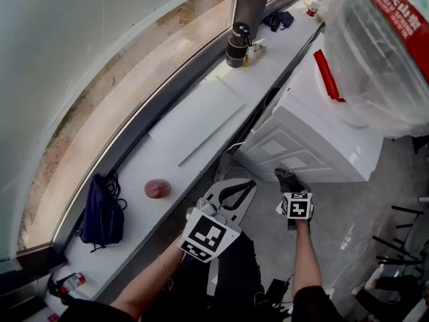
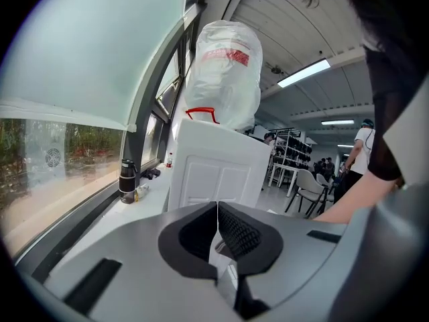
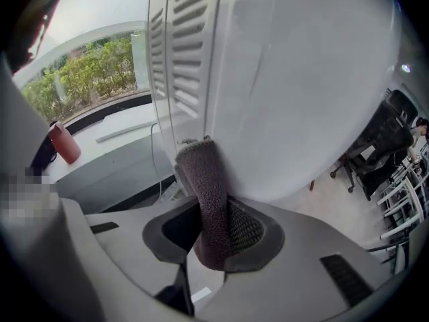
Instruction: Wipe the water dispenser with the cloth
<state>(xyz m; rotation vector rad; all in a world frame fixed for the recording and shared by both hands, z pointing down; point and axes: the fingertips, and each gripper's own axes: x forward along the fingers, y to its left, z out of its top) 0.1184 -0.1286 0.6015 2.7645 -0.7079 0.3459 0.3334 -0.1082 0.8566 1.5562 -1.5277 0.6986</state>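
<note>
The white water dispenser [image 1: 315, 136] stands at the right with a large wrapped bottle [image 1: 382, 45] on top. My right gripper [image 1: 293, 188] is shut on a dark grey-brown cloth [image 1: 285, 175] low against the dispenser's near side. In the right gripper view the cloth [image 3: 204, 193] rises from the gripper [image 3: 216, 217], and its top end touches the cabinet [image 3: 288, 92] beside the vent slots. My left gripper [image 1: 242, 188] hangs left of the dispenser, apart from it. In its own view that gripper [image 2: 217, 213] is shut on nothing and faces the dispenser [image 2: 214, 173] and bottle [image 2: 224, 72].
A white window ledge [image 1: 167, 159] runs along the left with a black flask [image 1: 237, 44], a flat white panel [image 1: 194, 119], a reddish cup [image 1: 157, 188] and a dark bag [image 1: 102, 210]. Cables hang between ledge and dispenser. Chairs [image 3: 375, 173] stand on the floor to the right.
</note>
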